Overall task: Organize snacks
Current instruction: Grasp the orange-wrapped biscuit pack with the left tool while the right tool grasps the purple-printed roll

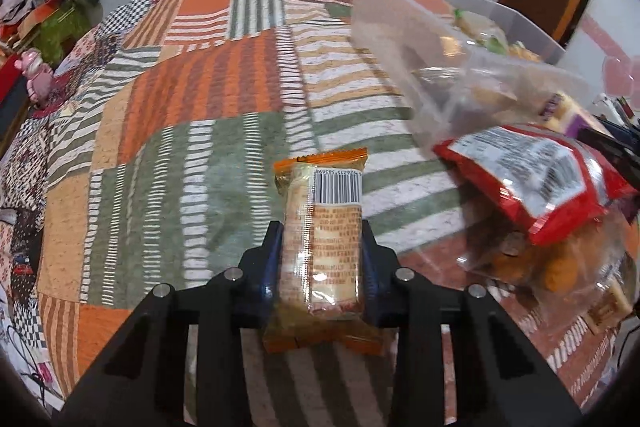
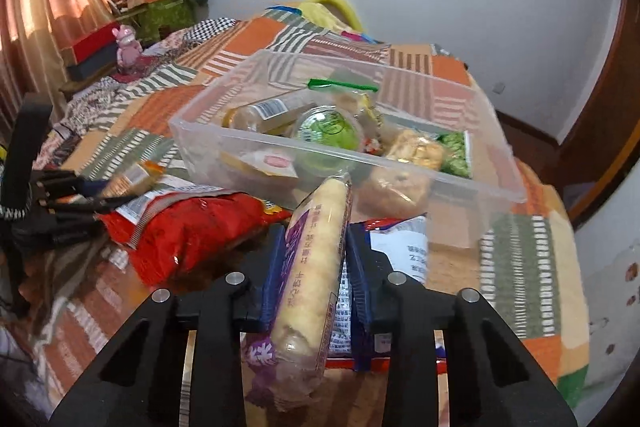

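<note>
Two grippers each clamp a wrapped snack above a patchwork quilt (image 1: pixel 208 99) spread over a bed. The left gripper (image 1: pixel 323 231) has its blue pads pressed on both long sides of an orange-ended cracker packet (image 1: pixel 322 227), which stands lengthwise between the fingers with its barcode end pointing away. The right gripper (image 2: pixel 314 239) is closed in the same way on a long purple-printed roll packet (image 2: pixel 316 267), tilted so its far tip nearly reaches the near wall of a clear plastic bin (image 2: pixel 472 183).

That bin sits on the quilt toward the bed's right edge and already holds several snacks: a green-lidded cup (image 2: pixel 326 133), a small bottle lying on its side (image 2: pixel 260 113), a golden pastry pack (image 2: pixel 416 149) and a green wrapped piece at its right end. A red crinkled snack bag (image 2: pixel 192 227) lies on the quilt just before the bin's near left corner, label side up in the left wrist view, with a clear bag of brown pieces (image 1: pixel 536 263) beneath its edge. A white-and-blue wrapper (image 2: pixel 400 243) lies under the right gripper's fingers.
</note>
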`<state>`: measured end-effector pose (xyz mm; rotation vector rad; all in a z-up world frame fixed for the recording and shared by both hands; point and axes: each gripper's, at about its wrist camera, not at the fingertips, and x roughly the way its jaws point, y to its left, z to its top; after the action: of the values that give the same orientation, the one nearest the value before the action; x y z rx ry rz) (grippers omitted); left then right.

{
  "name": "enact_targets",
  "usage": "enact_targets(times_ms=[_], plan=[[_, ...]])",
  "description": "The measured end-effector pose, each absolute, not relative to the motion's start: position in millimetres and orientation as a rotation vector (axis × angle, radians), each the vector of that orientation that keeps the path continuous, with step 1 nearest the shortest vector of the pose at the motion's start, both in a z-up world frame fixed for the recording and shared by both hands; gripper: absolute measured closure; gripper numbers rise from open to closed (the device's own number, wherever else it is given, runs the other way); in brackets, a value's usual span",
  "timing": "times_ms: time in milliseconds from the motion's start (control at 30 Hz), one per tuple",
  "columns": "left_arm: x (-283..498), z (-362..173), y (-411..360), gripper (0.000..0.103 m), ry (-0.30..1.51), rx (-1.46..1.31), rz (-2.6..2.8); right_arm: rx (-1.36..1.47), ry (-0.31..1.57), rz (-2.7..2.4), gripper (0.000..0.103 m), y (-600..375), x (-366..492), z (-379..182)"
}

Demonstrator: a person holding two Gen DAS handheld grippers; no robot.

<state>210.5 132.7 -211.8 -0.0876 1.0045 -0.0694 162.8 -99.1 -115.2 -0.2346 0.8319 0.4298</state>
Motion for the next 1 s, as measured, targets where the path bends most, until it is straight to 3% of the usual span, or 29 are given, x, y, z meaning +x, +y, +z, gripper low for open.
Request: enact_targets(times_ms=[400,567,1000], plan=[[209.2,-213.1,120.6,0.067,1.01,-0.051,-0.078,-0.185,0.896,0.488,0.071,-88.8,166.2,-127.9],[208.0,-207.2,118.3,0.068,1.012,-0.043,-0.072,-0.148,0.9,0.499,0.08,-96.1,164.9,-124.5],[192.4,-138.9,114.7,0.068,0.894,-0.076,-0.094,-0.06,0.876,0.482,0.082,-124.9,149.8,-109.7]])
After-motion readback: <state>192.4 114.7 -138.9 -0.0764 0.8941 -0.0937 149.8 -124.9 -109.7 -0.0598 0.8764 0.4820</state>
